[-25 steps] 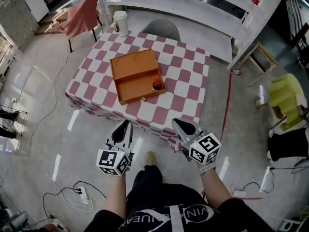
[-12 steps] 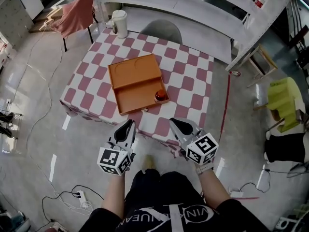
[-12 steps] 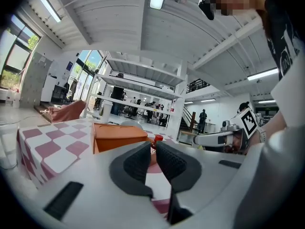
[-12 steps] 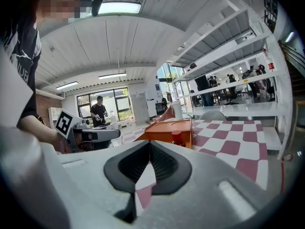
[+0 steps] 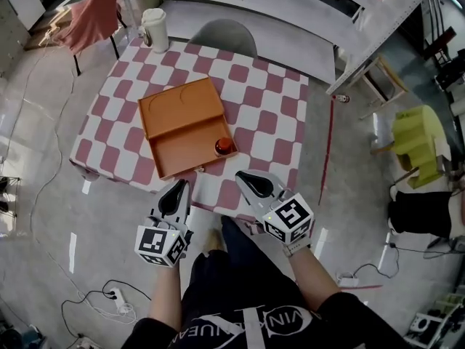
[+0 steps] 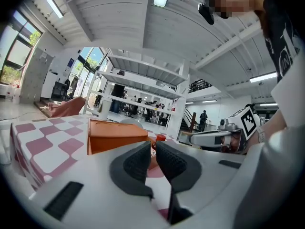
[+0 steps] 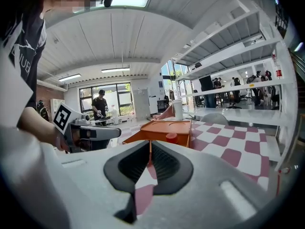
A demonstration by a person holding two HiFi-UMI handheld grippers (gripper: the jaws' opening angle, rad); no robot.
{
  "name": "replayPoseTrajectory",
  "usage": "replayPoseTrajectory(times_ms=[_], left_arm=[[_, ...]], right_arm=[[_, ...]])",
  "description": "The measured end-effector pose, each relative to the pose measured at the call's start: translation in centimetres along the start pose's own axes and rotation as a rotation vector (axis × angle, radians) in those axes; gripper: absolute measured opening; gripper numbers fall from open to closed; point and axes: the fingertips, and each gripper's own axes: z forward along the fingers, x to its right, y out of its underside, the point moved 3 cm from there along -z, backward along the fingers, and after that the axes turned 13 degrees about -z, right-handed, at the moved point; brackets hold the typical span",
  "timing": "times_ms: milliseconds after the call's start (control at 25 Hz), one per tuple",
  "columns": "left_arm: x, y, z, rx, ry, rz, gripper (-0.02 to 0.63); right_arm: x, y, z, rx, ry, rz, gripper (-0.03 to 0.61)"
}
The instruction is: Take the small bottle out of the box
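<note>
**Clerk:** Item one, the task object. Where is it entered?

**Checker:** Small bottle (image 5: 224, 146), red-capped and upright. It is listed as standing in the orange box (image 5: 182, 104), in the nearer compartment, at the right-hand corner, close to the walls. The box is set on the checked table (image 5: 269, 100), towards its near edge.

**Clerk:** Item two, left gripper?

**Checker:** Left gripper (image 5: 180, 187): held at the table's near edge, short of the box. The jaws are drawn in to a thin slit, and nothing is lodged between them.

**Clerk:** Item three, right gripper?

**Checker:** Right gripper (image 5: 242, 175): likewise held at the near edge, jaws pressed fully together, nothing pinched. It is placed the nearer of the two to the bottle, yet apart from it.

**Clerk:** Work done?

**Checker:** None that can be entered. The bottle is not touched, gripped or lifted, and it is still inside the box.

**Clerk:** Work outstanding?

**Checker:** All of it, by estimate. A gripper is to be brought over the box and its jaws spread. The bottle is then to be pinched, raised clear of the walls and set down outside.
</note>
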Motion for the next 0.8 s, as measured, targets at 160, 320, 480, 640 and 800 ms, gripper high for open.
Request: replayPoseTrajectory(times_ms=[160, 320, 480, 640, 800], left_arm=[[-0.2, -0.1, 0.9, 0.006, -0.022, -0.01, 0.035], [-0.7, -0.2, 2.0, 0.015, -0.048, -0.006, 0.035], [-0.8, 0.2, 2.6, 0.012, -0.077, -0.008, 0.035], [-1.0, 0.3, 3.2, 0.005, -0.068, -0.004, 0.035], [-1.3, 0.7, 3.8, -0.007, -0.065, 0.013, 0.035]], right_arm=[[1.5, -0.2, 0.8, -0.005, -0.01, -0.013, 0.014], [2.8, -0.2, 1.8, -0.006, -0.015, -0.028, 0.018], [4.1, 0.1, 2.8, -0.019, -0.013, -0.069, 0.028], [4.8, 0.4, 4.1, -0.034, -0.023, -0.091, 0.054], [5.1, 1.1, 5.4, -0.052, -0.04, -0.101, 0.112]])
